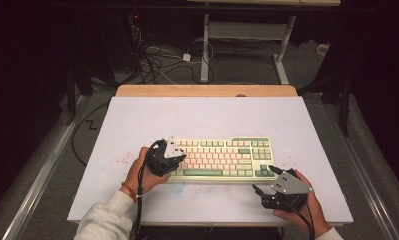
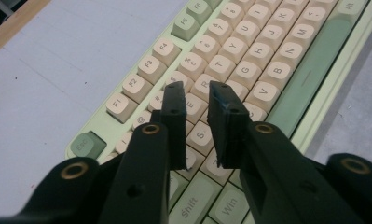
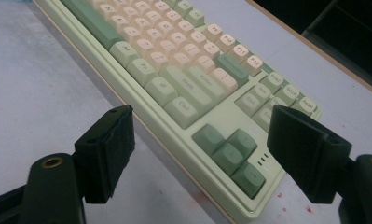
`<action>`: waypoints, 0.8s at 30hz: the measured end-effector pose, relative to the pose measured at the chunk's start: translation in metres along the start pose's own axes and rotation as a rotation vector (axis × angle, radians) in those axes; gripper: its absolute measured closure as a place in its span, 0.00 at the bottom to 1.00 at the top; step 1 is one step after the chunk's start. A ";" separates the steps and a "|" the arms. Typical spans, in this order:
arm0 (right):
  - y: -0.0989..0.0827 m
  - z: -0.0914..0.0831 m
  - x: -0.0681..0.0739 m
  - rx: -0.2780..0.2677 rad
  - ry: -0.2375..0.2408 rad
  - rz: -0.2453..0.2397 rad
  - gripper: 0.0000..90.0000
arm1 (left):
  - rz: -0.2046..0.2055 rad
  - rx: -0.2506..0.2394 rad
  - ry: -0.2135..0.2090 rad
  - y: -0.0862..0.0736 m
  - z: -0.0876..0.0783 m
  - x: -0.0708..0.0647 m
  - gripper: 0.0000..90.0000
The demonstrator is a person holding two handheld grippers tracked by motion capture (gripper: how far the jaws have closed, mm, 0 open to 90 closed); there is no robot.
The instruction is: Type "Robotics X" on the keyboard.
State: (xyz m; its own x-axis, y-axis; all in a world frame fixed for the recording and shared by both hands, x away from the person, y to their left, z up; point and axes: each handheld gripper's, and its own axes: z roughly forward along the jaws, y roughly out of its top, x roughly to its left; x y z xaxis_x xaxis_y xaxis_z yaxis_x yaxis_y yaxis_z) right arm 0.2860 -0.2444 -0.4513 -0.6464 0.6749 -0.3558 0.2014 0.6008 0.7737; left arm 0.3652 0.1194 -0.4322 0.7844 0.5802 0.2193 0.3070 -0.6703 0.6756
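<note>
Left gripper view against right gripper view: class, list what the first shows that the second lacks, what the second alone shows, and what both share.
Left gripper view alone: the left gripper with a narrow gap between its jaws, over the letter keys, plus the Esc key.
Right gripper view alone: the right gripper with jaws wide apart, and the arrow keys at the keyboard's corner.
Both: the keyboard on the table.

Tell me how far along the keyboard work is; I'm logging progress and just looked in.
Done: the keyboard lies flat on the table, every keycap seemingly in place. In hand: the left gripper hangs over its left-hand letter keys, jaws slightly apart with nothing between them. Left: the right gripper waits wide open near the arrow keys, off the keyboard.
</note>
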 end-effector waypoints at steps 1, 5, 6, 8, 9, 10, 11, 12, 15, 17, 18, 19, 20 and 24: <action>0.000 0.000 0.000 0.001 0.000 0.000 0.26 | 0.006 0.000 0.000 0.000 -0.001 0.000 0.80; 0.000 0.000 0.000 0.001 0.000 -0.001 0.26 | 0.003 -0.013 0.012 0.000 -0.002 0.000 0.72; 0.000 0.000 0.000 0.001 0.000 0.000 0.26 | 0.001 -0.016 0.017 0.000 -0.003 0.000 0.70; 0.000 0.000 0.000 0.002 0.000 0.000 0.26 | -0.002 -0.026 0.027 0.000 -0.004 0.000 0.66; 0.000 0.000 0.000 0.003 0.000 0.002 0.26 | -0.004 -0.033 0.027 0.000 -0.004 -0.001 0.65; 0.000 0.000 0.000 0.003 0.001 0.001 0.26 | -0.001 -0.037 0.030 0.000 -0.005 -0.001 0.63; 0.000 0.000 0.000 0.003 0.001 0.002 0.26 | -0.001 -0.040 0.036 0.000 -0.005 -0.001 0.61; 0.000 0.000 0.000 0.004 0.001 0.002 0.26 | -0.005 -0.042 0.041 0.000 -0.005 -0.002 0.59; 0.000 0.000 -0.001 0.003 0.003 0.004 0.26 | -0.004 -0.051 0.050 0.000 -0.006 -0.003 0.54; 0.000 0.000 -0.001 0.004 0.004 0.004 0.26 | -0.001 -0.057 0.056 0.000 -0.007 -0.003 0.50; 0.000 0.000 -0.001 0.004 0.005 0.005 0.26 | -0.003 -0.060 0.057 0.000 -0.008 -0.004 0.47; 0.000 0.000 -0.001 0.004 0.005 0.006 0.26 | -0.003 -0.062 0.056 0.000 -0.008 -0.004 0.43; 0.000 0.000 -0.001 0.003 0.005 0.005 0.26 | 0.001 -0.066 0.055 -0.001 -0.008 -0.005 0.41; 0.000 0.001 -0.002 0.006 0.010 0.018 0.26 | -0.001 -0.085 0.061 -0.002 -0.010 -0.006 0.31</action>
State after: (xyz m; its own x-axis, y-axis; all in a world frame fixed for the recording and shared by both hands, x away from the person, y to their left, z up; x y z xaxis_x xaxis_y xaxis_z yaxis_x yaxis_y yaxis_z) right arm 0.2879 -0.2461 -0.4511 -0.6501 0.6813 -0.3363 0.2176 0.5911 0.7767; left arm 0.3550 0.1220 -0.4281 0.7487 0.6099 0.2597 0.2586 -0.6294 0.7328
